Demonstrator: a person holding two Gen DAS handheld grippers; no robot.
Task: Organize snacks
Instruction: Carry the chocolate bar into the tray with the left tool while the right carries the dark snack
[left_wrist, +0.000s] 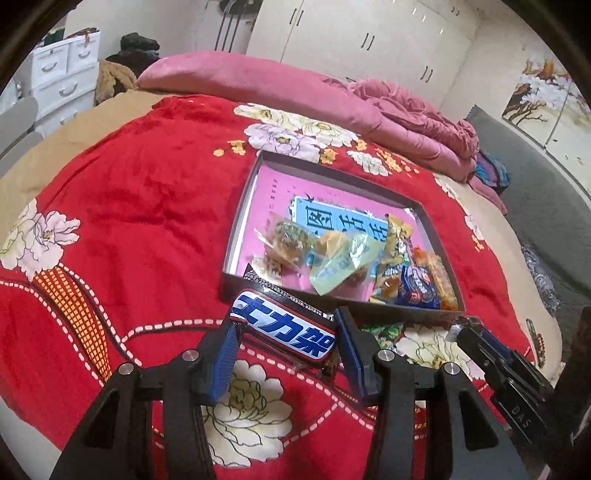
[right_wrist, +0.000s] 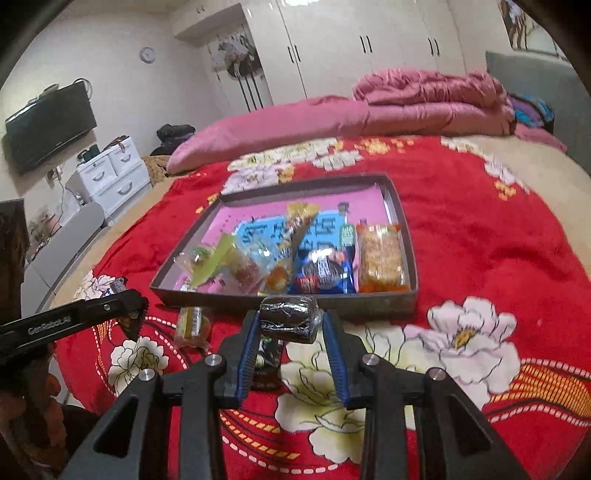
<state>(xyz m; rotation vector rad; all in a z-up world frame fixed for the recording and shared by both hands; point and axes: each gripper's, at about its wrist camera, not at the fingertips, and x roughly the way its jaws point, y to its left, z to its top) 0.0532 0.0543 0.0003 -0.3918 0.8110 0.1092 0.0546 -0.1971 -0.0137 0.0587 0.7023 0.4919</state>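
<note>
My left gripper (left_wrist: 286, 319) is shut on a dark candy bar (left_wrist: 295, 334) with blue letters on a white band, held crosswise just above the red blanket. Just beyond it lies a shallow dark box (left_wrist: 406, 312) with a pink lining, holding several wrapped snacks (left_wrist: 343, 258). My right gripper (right_wrist: 290, 315) is shut on a small dark snack in clear wrap (right_wrist: 288, 323), close to the box's (right_wrist: 369, 304) near wall. A yellow-green snack (right_wrist: 192, 325) and a dark packet (right_wrist: 267, 354) lie loose on the blanket. Each gripper shows at the edge of the other's view.
The red floral blanket (right_wrist: 480, 258) covers a bed. A folded pink quilt (right_wrist: 424, 96) lies along the far side. White drawers (right_wrist: 110, 173) and a wall television (right_wrist: 48, 125) stand to the left, wardrobes behind.
</note>
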